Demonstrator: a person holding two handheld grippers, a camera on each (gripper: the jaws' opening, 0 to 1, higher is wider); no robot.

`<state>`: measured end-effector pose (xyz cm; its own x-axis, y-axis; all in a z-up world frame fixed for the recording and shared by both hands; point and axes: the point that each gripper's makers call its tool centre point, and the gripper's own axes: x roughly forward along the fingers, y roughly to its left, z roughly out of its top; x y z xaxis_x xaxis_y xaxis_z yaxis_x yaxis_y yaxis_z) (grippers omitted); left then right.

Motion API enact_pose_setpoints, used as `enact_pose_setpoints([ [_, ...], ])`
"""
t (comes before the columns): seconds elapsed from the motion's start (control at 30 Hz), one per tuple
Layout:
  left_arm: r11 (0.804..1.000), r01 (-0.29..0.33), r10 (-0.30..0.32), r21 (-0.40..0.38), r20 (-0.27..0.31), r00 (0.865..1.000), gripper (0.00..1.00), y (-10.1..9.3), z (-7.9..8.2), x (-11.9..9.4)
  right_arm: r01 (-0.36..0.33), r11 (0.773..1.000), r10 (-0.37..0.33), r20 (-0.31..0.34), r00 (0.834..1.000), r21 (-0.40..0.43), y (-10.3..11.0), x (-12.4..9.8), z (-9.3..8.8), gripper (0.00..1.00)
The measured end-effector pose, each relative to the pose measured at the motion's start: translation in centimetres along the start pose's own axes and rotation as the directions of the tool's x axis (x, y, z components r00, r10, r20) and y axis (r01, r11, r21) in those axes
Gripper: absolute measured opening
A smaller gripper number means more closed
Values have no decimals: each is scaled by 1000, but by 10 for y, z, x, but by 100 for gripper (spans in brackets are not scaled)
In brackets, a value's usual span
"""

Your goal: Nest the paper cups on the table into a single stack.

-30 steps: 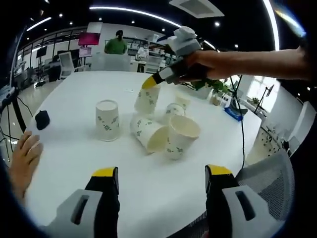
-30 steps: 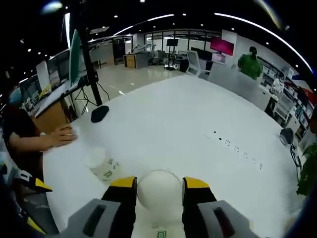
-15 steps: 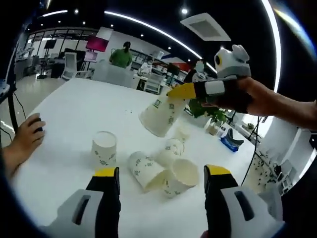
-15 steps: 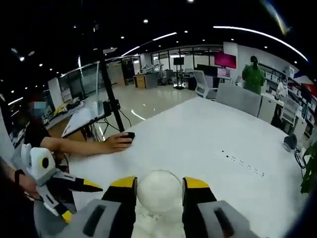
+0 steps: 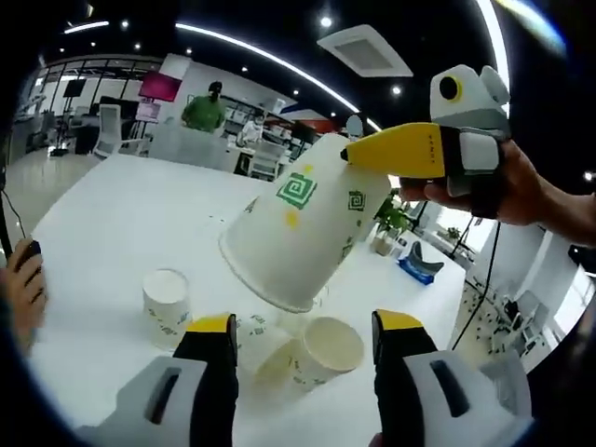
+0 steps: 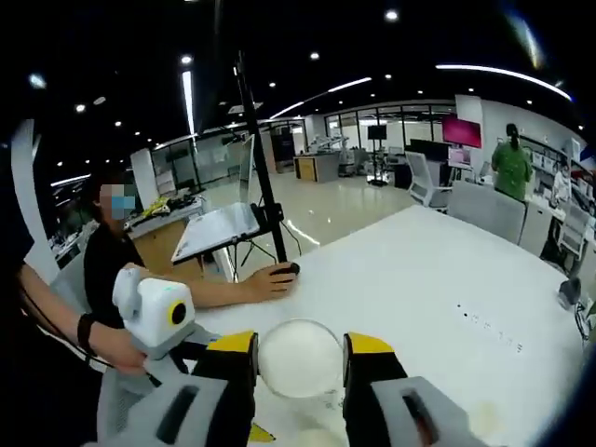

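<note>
In the left gripper view, 1 upright cup (image 5: pixel 167 306) stands on the white bench (image 5: pixel 112 223), with a tipped cup (image 5: pixel 321 349) lying near it. The left gripper (image 5: pixel 303 340) hangs above them, jaws wide and holding nothing. Further right, the right gripper (image 5: pixel 400 152) pinches a raised cup (image 5: pixel 298 233), tilted, well above the bench.

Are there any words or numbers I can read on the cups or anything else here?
No words or numbers can be read.
Held paper cup: green square spiral marks, no letters.
Right gripper: tiny print on its yellow finger, too small to read.
Pink wall screen: too blurred to read.
</note>
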<state>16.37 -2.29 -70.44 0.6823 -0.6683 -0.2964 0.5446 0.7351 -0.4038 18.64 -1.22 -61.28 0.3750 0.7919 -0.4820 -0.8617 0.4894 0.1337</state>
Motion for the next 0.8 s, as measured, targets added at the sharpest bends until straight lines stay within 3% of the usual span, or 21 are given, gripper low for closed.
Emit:
enact_pose_setpoints([
  [0.37, 998, -6, 4, 69, 33, 999, 47, 3, 9, -13, -74, 997, 74, 1, 997, 16, 25, 6, -1, 35],
  [0.8, 994, 10, -18, 108, 78, 997, 25, 10, 16, -30, -135, 990, 134, 31, 991, 30, 32, 6, 2, 35],
])
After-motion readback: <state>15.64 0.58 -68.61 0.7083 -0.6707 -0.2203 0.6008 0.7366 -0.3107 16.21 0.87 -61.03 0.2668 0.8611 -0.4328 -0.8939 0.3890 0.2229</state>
